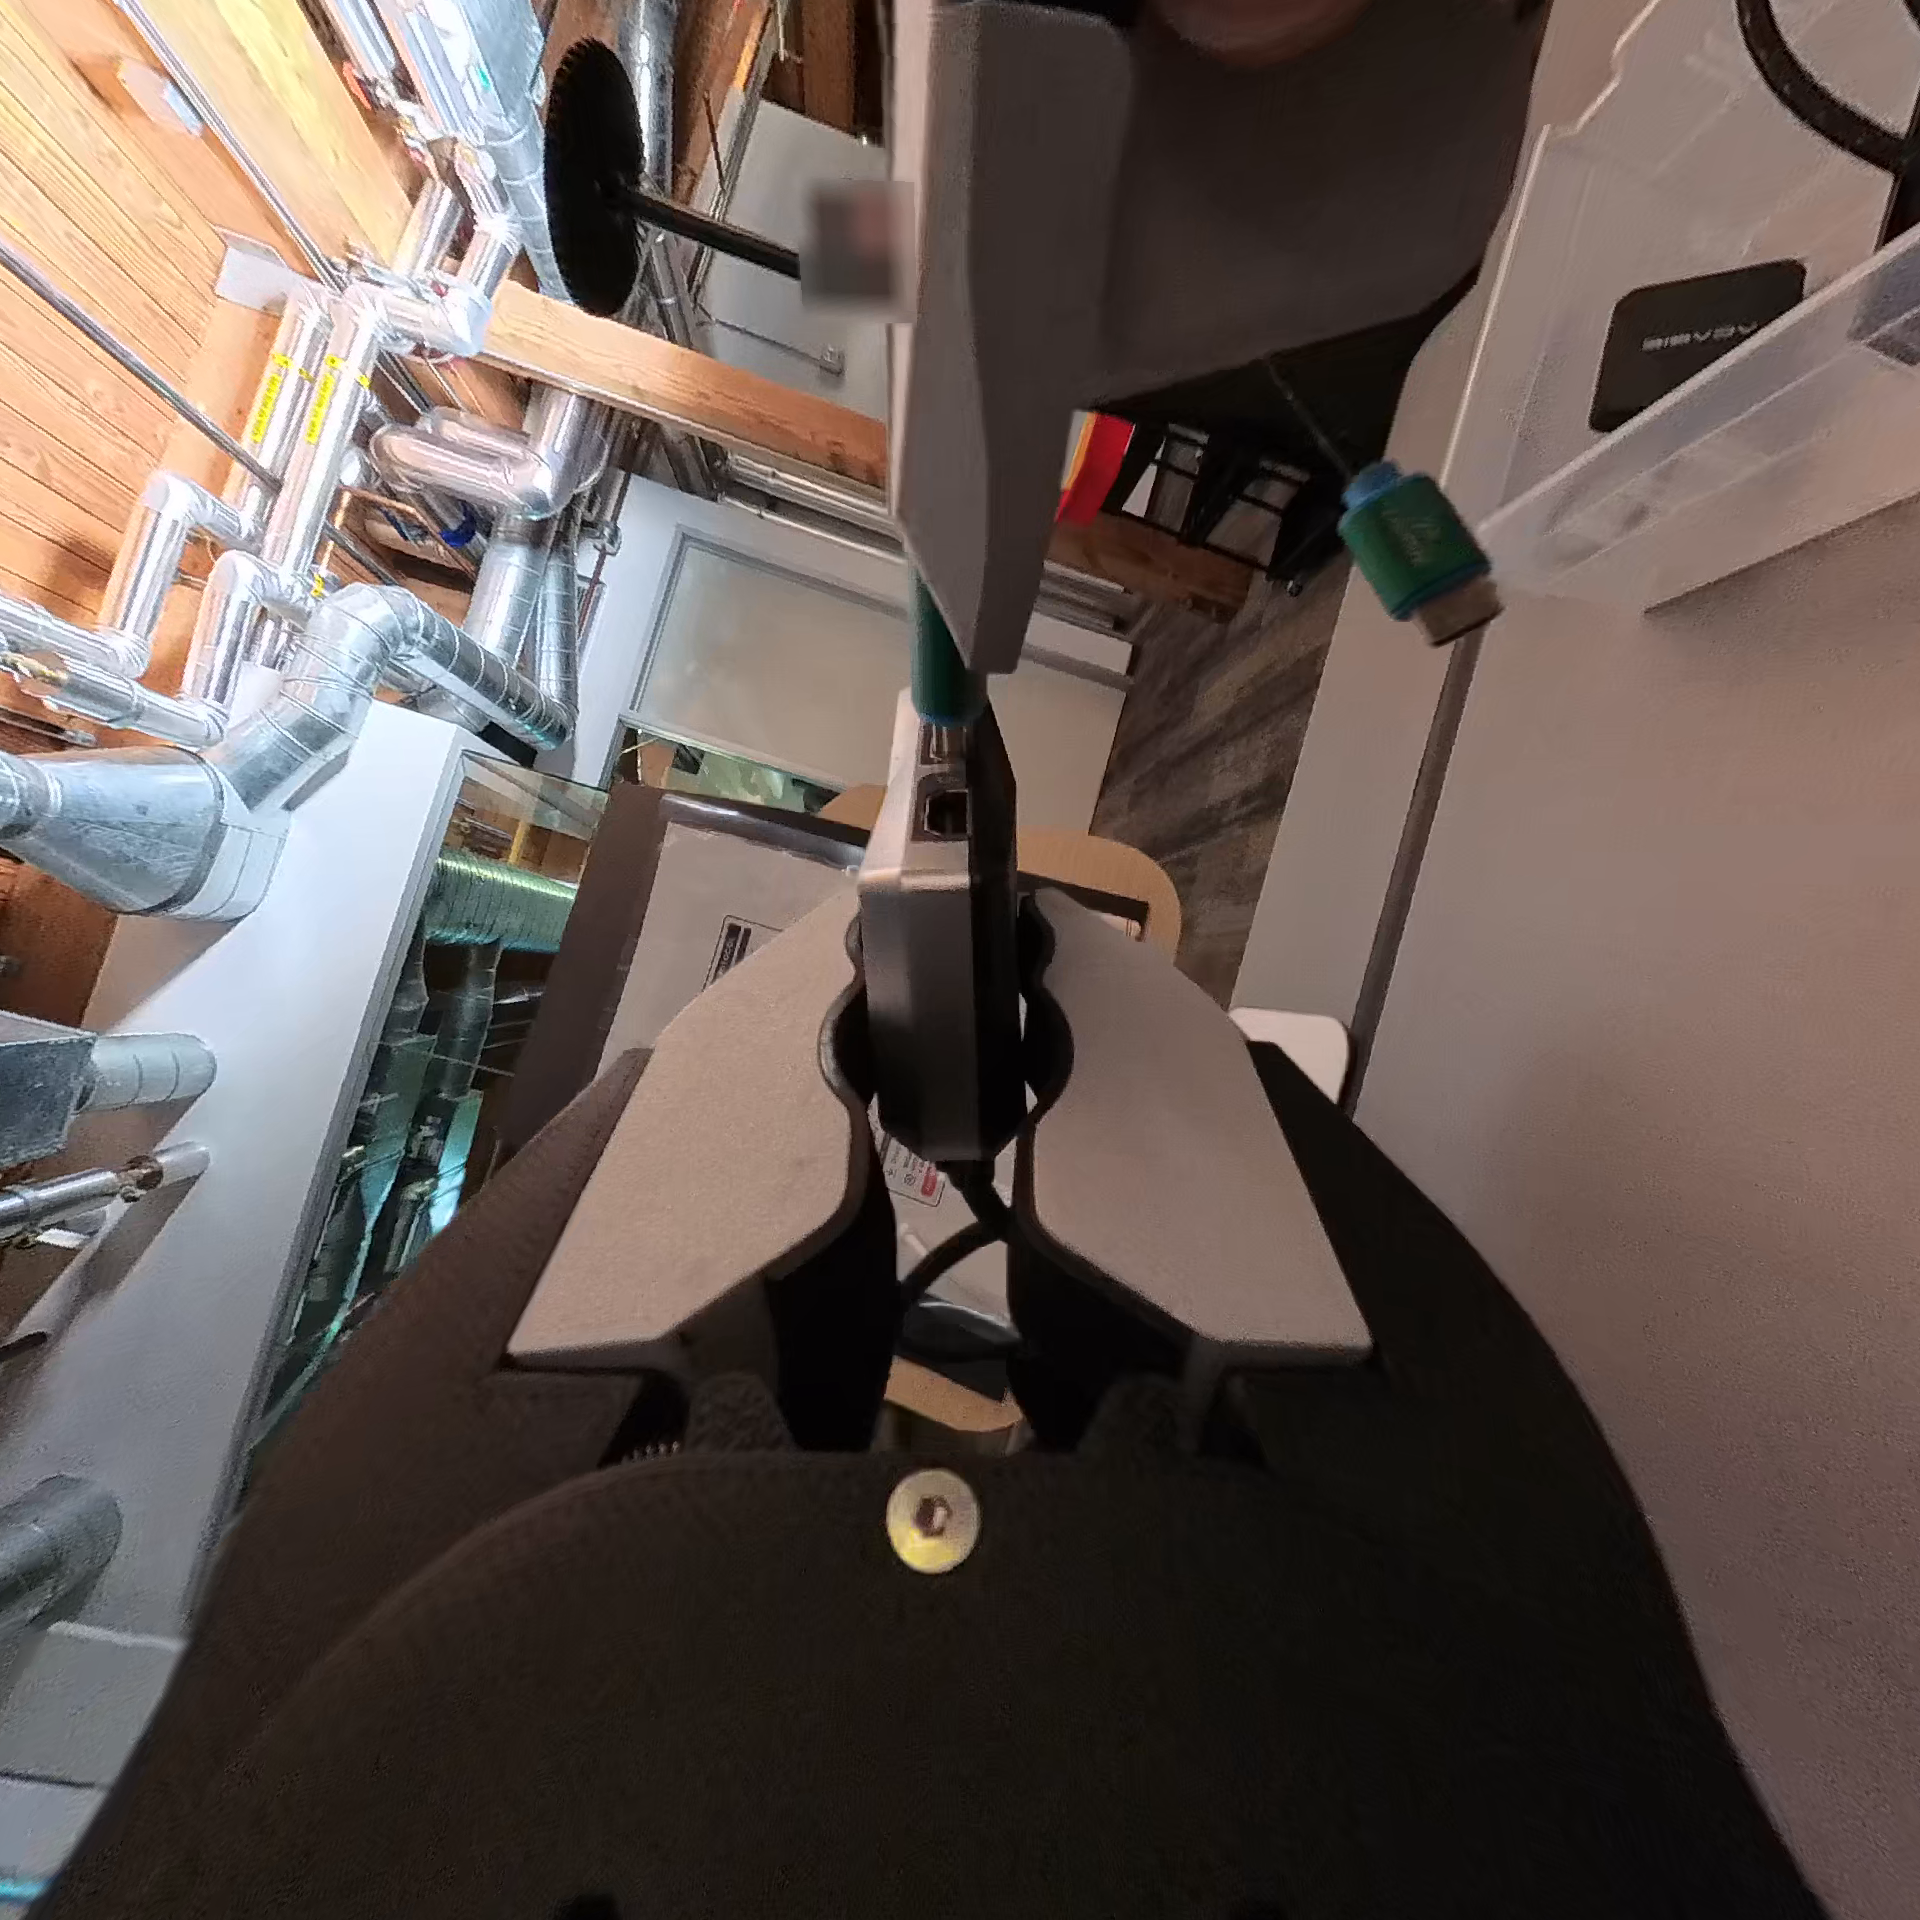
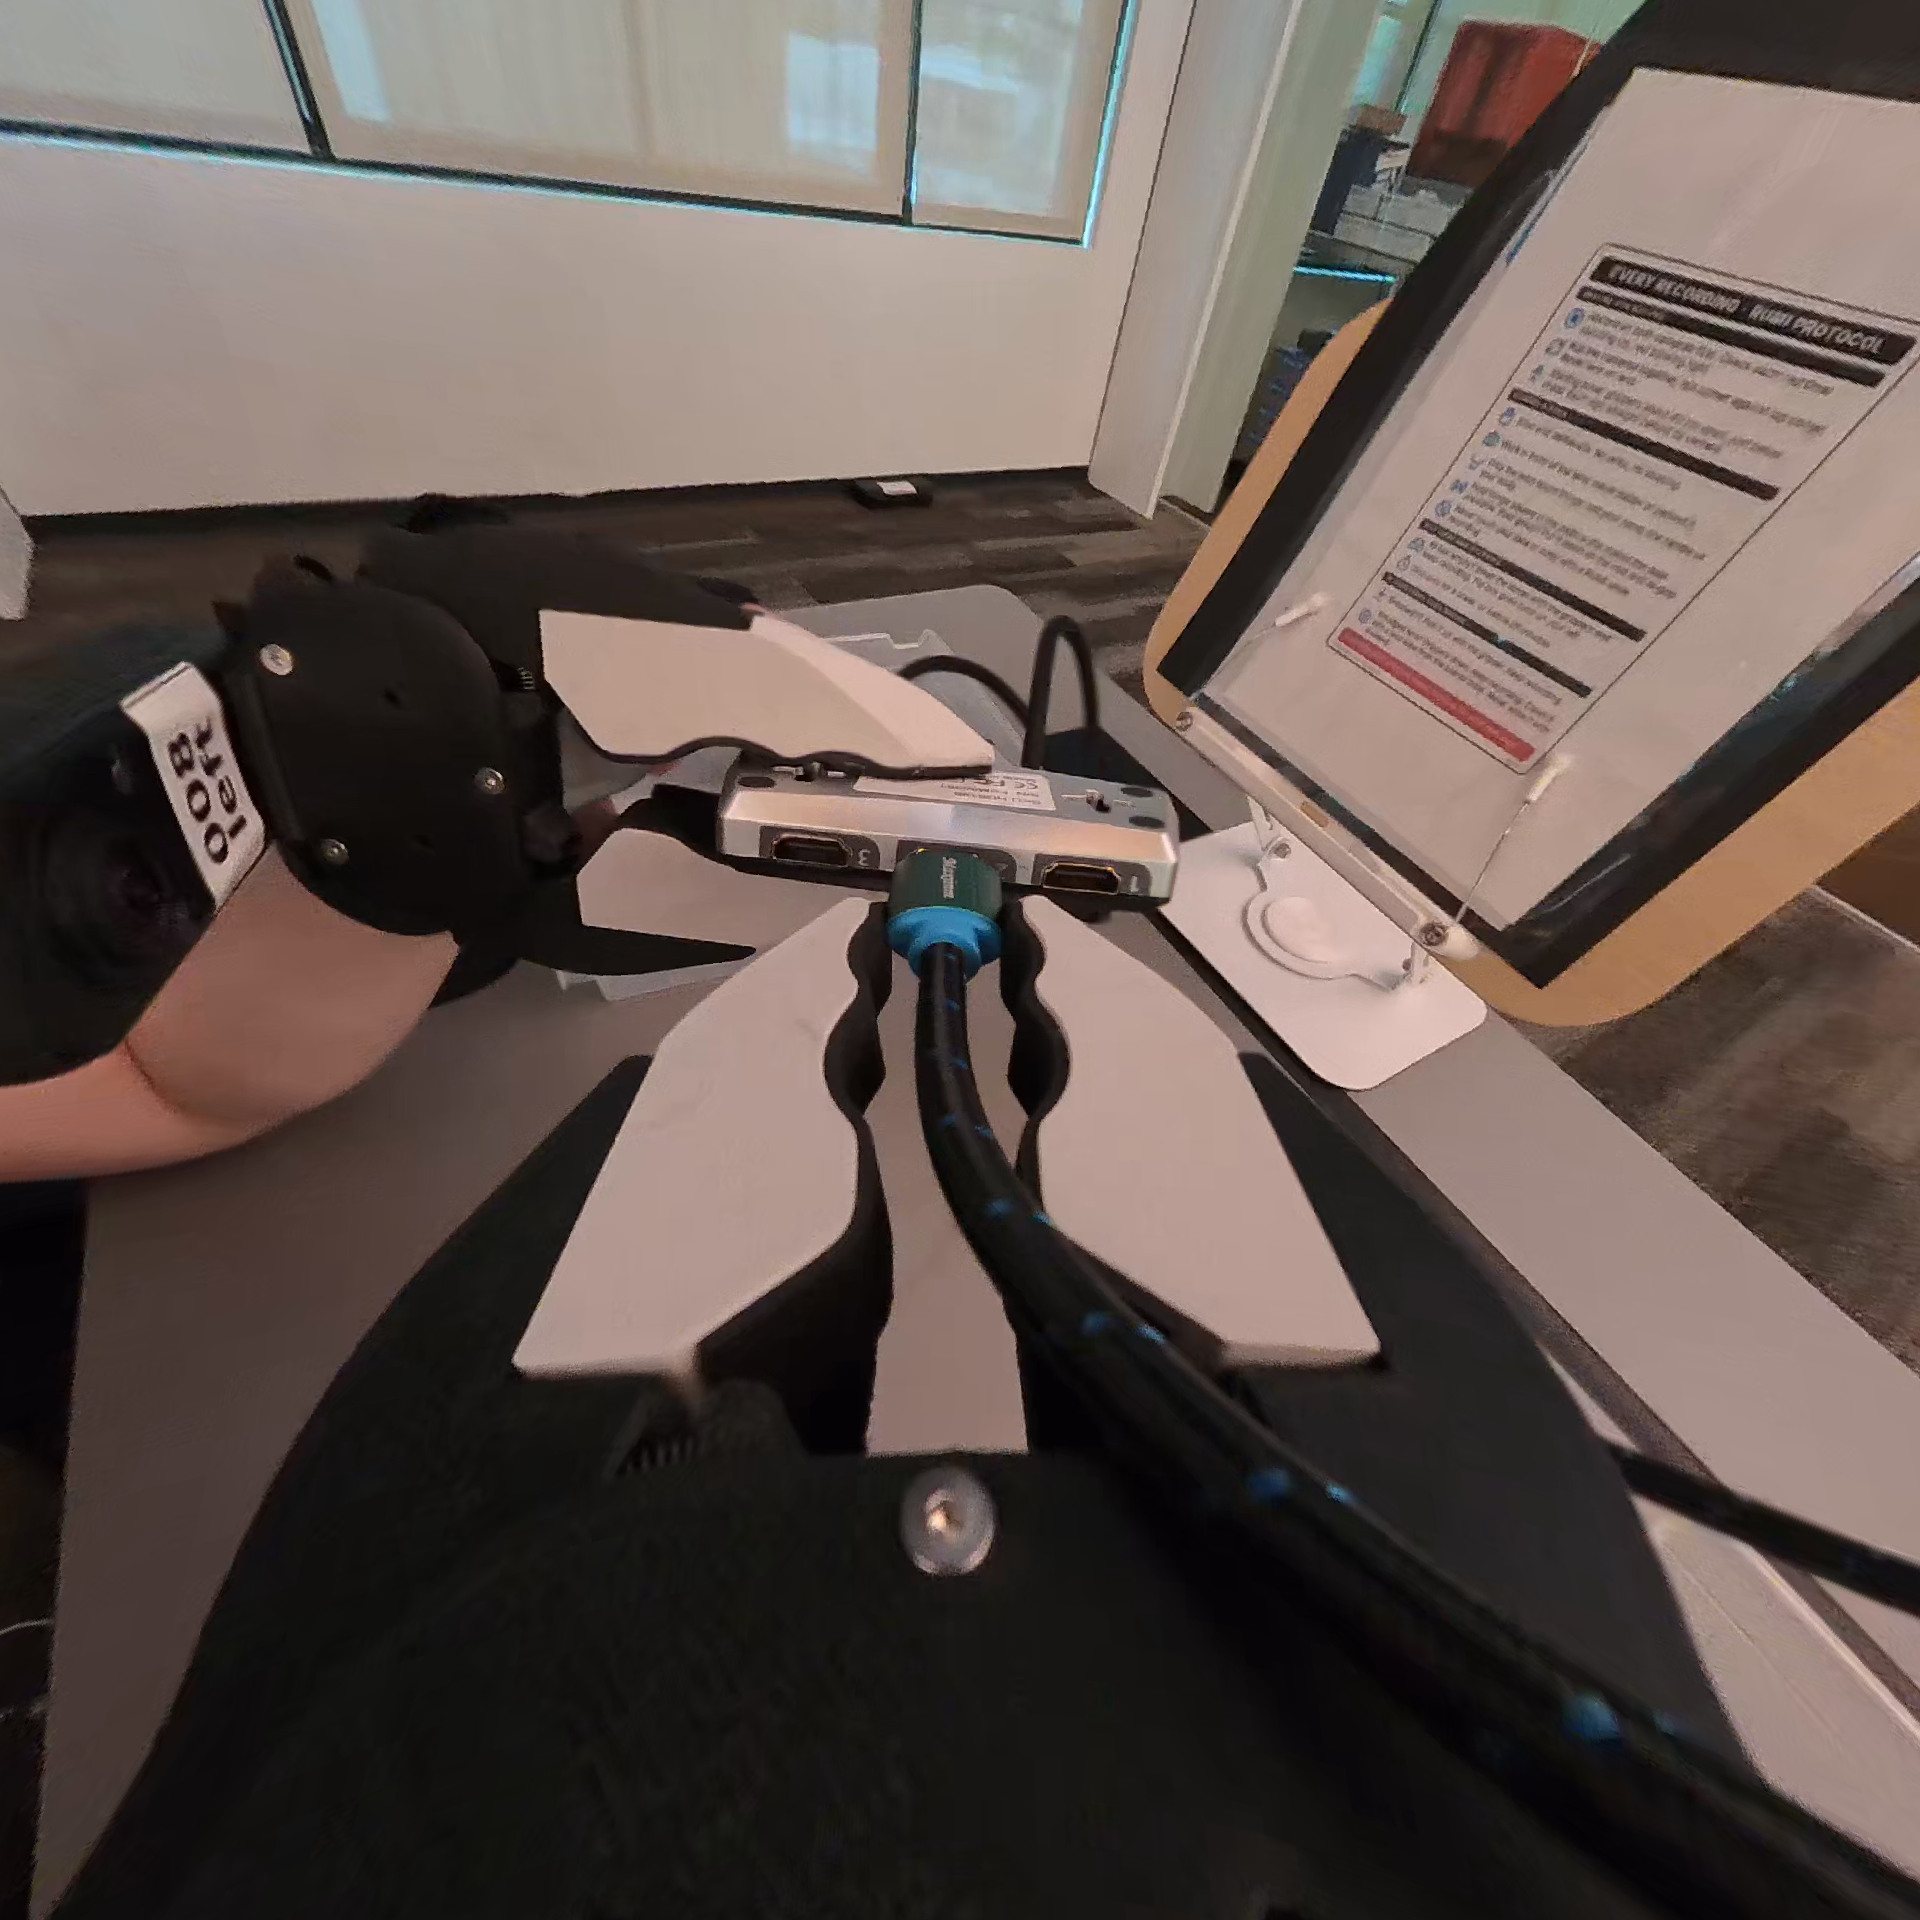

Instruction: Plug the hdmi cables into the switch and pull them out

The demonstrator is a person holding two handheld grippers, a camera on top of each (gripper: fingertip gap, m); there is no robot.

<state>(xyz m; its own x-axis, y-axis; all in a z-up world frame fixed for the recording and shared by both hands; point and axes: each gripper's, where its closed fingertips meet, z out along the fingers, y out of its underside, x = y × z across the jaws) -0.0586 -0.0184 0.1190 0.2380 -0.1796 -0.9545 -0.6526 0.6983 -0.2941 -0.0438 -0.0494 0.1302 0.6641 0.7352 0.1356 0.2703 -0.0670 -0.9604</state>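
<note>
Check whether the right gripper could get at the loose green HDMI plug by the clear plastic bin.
Probably not yet: the right gripper is shut on the green plug seated in the silver switch. The loose green plug lies uncovered beside the bin.

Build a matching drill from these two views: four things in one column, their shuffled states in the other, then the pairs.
Things:
1. HDMI switch
2. green HDMI plug
3. second green HDMI plug
4. instruction sheet

States:
A. loose, in no port
B. clamped in the left tool
C. propped in a clear stand
D. seated in the switch's middle port, at the tips of the right tool

Pairs: 1-B, 2-D, 3-A, 4-C
</note>
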